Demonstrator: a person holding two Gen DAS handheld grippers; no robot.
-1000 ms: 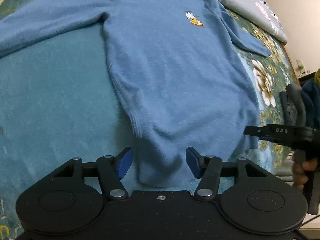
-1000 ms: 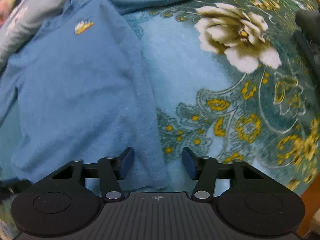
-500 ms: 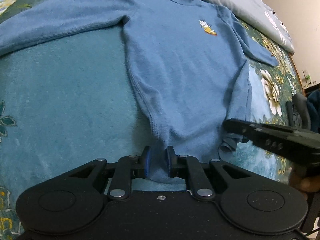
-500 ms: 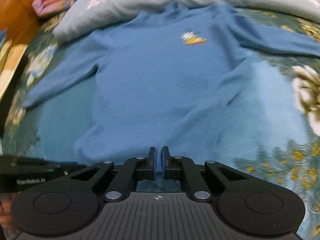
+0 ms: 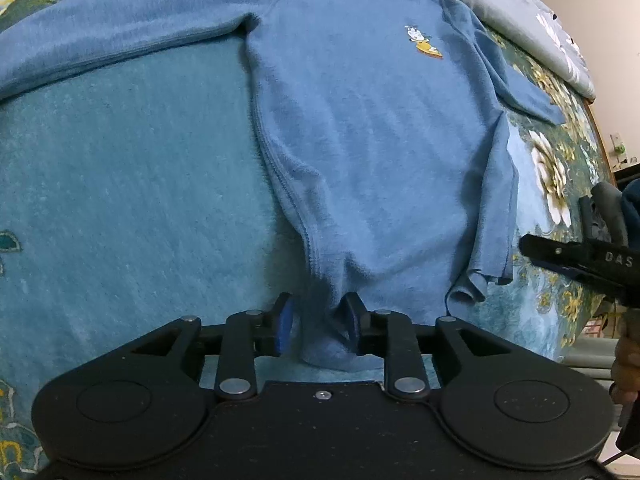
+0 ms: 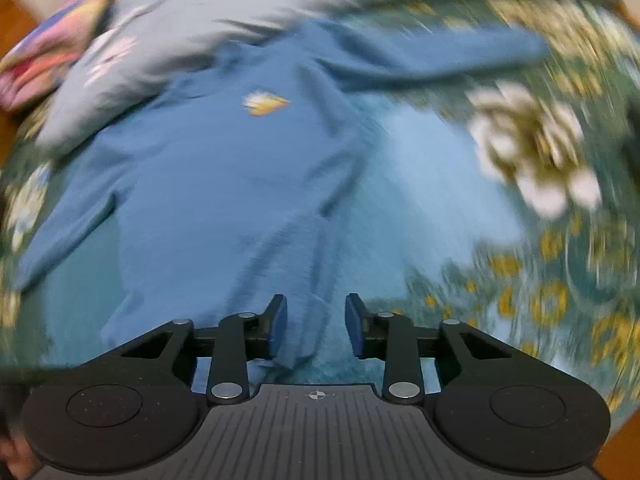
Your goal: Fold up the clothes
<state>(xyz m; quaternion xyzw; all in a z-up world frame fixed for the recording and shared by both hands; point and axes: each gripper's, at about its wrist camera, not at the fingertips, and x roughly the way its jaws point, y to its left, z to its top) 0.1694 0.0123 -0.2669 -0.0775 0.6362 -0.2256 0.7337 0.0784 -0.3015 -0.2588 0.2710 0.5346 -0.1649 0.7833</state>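
- The bed [image 5: 120,200], under a teal flowered cover, carries everything; a grey quilt [image 5: 500,8] lies along its far edge.
- The blue sweater [image 5: 372,140] lies front up and spread flat on the bed, both sleeves out to the sides and its hem nearest the cameras.
- The left hand-held gripper [image 5: 318,326] stands over the hem's left corner, jaws partly apart and opening. A bunch of hem cloth sits between them, but the pads do not look pressed on it.
- The right hand-held gripper [image 6: 316,330] is at the hem's right corner, jaws partly apart and opening, with cloth lying loose in the gap; this view is blurred.
- Judged step: the hem is being straightened before any fold. The next move calls for a fresh, firm pinch on a sleeve or the hem to begin folding.
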